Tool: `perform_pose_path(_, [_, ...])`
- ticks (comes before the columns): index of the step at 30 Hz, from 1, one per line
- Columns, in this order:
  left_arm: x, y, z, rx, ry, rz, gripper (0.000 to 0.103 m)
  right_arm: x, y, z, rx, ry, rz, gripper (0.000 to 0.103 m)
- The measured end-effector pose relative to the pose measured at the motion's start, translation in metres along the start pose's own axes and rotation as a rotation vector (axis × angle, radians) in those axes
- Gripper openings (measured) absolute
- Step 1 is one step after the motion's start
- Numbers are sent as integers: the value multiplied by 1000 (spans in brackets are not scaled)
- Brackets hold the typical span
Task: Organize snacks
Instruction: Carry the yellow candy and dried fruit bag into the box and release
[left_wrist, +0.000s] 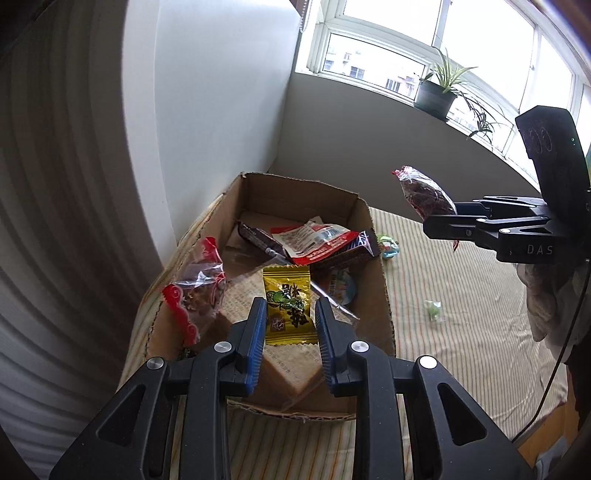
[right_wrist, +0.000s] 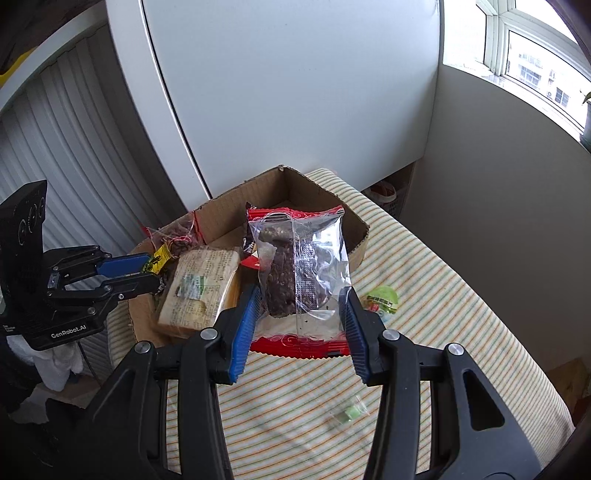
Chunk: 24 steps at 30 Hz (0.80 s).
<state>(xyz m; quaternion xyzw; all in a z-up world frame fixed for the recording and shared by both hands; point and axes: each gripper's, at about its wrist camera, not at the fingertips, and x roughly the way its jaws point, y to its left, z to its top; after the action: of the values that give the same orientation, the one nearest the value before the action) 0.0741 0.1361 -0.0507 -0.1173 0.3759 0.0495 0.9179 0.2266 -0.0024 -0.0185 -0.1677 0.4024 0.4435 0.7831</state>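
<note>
Left wrist view first: our left hand-held gripper (left_wrist: 290, 321) is clamped on a small yellow sachet (left_wrist: 286, 302), held upright just above the open cardboard box (left_wrist: 373, 236). Below it lie a pale wrapped block (left_wrist: 273, 354), a clear bag with red edges (left_wrist: 195, 291) leaning on the left wall, and a red-and-white pouch (left_wrist: 314, 236) over a dark brown bar (left_wrist: 343, 251) near the back. The sachet is flat and glossy with crimped ends, so we judge it could slide out of the pads if the squeeze eases, or land on the block and skid over the low, torn front wall.

Right wrist view next: our right hand-held gripper (right_wrist: 299, 317) is clamped on a clear packet with red ends (right_wrist: 299, 273), a dark nutty bar visible inside, held in the air over the striped cloth of the table (right_wrist: 443, 295), beside the box and not yet over it. The film is crinkly and wide, pinched by its side edges only; we think it may fold or twist on release and catch the box's right wall. A green-lidded cup (right_wrist: 382, 301) and a small green candy (right_wrist: 351, 411) sit on the cloth, still outside the box.
</note>
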Motion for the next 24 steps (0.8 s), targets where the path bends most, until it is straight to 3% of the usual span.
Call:
perform_pose_path(7, [-2,20,-2,-47,0,7,25,29,23,15,-21,26,11,47])
perform_pose_path(11, [-2,25,-1,-61,5,2,26,37,31,23,-28,24,-2,67])
perform_pose_path(13, [-1,26,-1,-60,11,-1,31,36,32,25,-25,12,1,71])
perform_pose_path(14, [-1,26,-1,-62,11,3,43,35,32,26,-23,8,4,72])
perform_pose_path(15, [-2,27,-1,-67,4,5,45,33,31,26,-19,6,3,72])
perform_pose_path(24, [-8,21,2,-67,-17,-13,45,9,3,18,42,-18,-14,78])
